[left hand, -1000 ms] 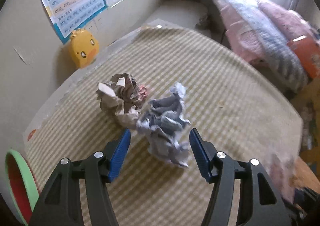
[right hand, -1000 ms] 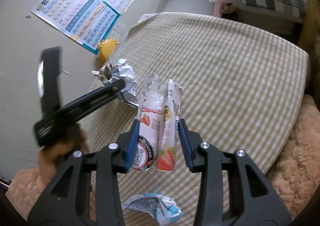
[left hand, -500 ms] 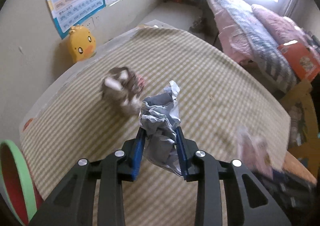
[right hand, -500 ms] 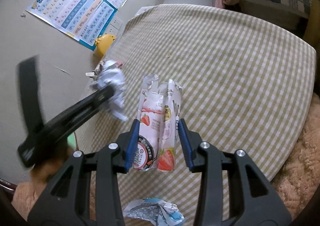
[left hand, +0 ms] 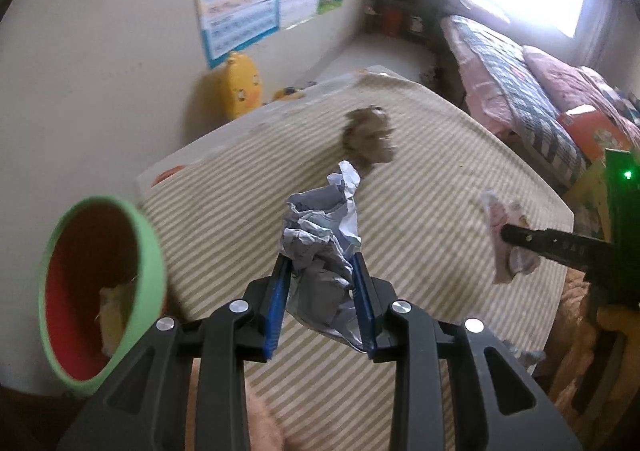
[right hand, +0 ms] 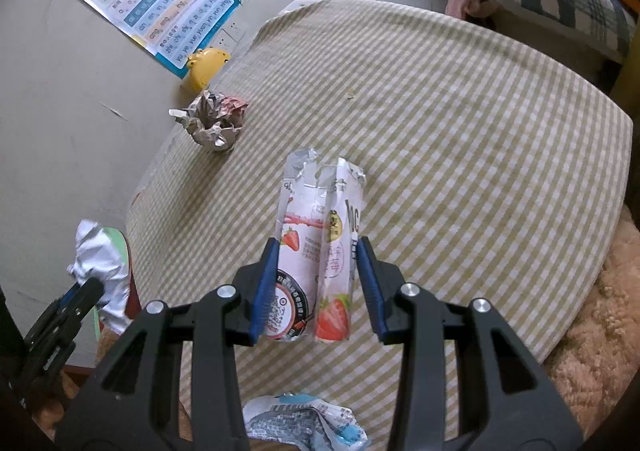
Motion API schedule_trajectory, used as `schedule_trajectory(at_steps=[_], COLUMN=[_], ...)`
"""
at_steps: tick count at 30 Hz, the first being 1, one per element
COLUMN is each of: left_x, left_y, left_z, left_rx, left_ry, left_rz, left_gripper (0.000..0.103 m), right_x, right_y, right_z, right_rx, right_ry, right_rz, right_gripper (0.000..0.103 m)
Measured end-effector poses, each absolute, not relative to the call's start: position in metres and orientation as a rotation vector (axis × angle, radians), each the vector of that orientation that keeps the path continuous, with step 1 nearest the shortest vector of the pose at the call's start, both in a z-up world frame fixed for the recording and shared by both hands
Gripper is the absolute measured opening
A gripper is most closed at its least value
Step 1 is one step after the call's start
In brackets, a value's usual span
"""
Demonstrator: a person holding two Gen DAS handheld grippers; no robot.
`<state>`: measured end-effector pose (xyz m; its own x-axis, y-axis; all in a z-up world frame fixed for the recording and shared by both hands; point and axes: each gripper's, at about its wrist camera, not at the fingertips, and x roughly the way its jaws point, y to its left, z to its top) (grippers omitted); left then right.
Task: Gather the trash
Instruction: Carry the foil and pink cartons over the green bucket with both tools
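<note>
The left tongs (left hand: 320,303) are pinching a crumpled grey-white paper wad (left hand: 320,251), holding it clear of the desk (left hand: 440,179) and near the green-rimmed bin (left hand: 148,251) that is standing at the desk's left edge. The bin's red inside is already showing a pale scrap at the bottom, so some trash seems to be collected. The right tongs (right hand: 318,287) are pinching a flattened strawberry carton (right hand: 320,251) upright above the checked cloth. Neither held piece is in the bin yet. Two more pieces are waiting: a brownish foil-like wad (right hand: 214,123) lying on the desk near the wall and the yellow duck toy (right hand: 206,65), and a blue-white wrapper (right hand: 304,423) at the near edge below the right tongs. By this count the job looks to be roughly at its middle: two pieces are in hand and need dropping, two are lying untouched. The wad is closest to the bin, so it is likely going in first, the carton after it, with the loose pieces left for later grabs.
</note>
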<state>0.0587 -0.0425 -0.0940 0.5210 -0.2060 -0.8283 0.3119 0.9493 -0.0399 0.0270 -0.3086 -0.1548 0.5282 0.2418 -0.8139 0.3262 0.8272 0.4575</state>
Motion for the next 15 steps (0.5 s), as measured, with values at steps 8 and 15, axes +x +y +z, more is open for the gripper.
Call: schedule_trajectory(at_steps=[8, 15], left_x=[0.052, 0.041], left_y=[-0.014, -0.009], left_z=[-0.081, -0.070], left_rx=[0.052, 0.054], left_ry=[0.929, 0.879], left_rz=[-0.290, -0.287], left_gripper=[0.029, 0.029], right_x=[0.015, 0.005], right_y=[-0.302, -0.295], right_z=[-0.138, -0.124], right_rx=[0.535, 0.503], right_ry=[0.974, 0.942], right_rz=[-0.076, -0.100], right_gripper=[0.039, 0.039])
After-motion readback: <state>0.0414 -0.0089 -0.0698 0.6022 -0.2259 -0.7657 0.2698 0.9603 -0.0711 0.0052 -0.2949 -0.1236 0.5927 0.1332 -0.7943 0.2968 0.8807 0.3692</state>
